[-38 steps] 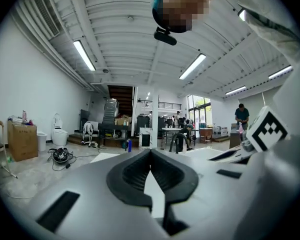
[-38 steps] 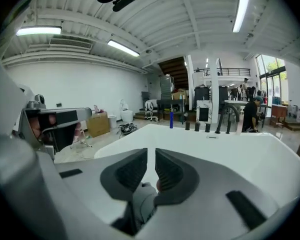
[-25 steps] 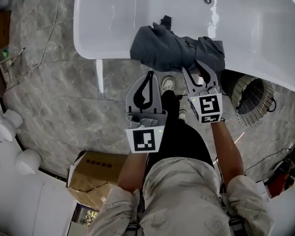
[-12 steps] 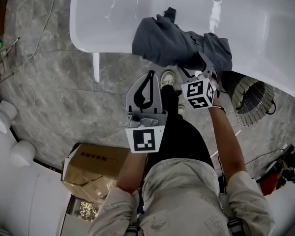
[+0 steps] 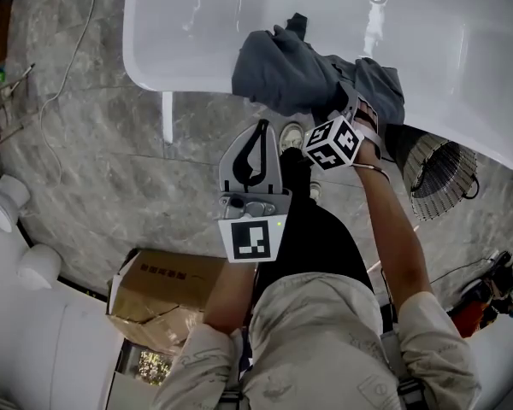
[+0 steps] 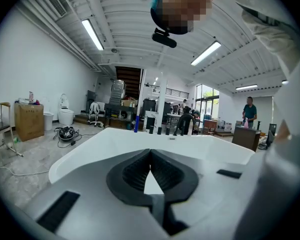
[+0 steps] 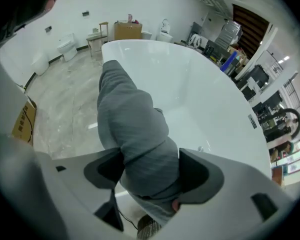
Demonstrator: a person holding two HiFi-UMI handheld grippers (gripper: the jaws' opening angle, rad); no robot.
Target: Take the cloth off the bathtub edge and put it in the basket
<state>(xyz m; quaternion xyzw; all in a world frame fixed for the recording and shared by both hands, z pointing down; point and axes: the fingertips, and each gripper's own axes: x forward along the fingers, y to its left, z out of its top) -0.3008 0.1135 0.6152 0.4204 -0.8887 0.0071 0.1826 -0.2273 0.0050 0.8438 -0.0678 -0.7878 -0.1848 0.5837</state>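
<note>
Straddling the soft grey cloth [image 7: 132, 119], the right gripper [image 7: 150, 170] points steeply down; its jaws have just been opening and stand wide, folds between the pads but unpinched; the cloth lies draped lengthwise along the bathtub's [image 5: 197, 88] near edge. Nearer the person, the left gripper [image 5: 255, 148] hangs with jaws together, empty; the mesh basket [image 5: 442, 176] stands beside the tub's right end.

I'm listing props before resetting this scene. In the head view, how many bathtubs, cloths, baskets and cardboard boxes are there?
Bathtub: 1
Grey cloth: 1
Basket: 1
Cardboard box: 1
Total: 4
</note>
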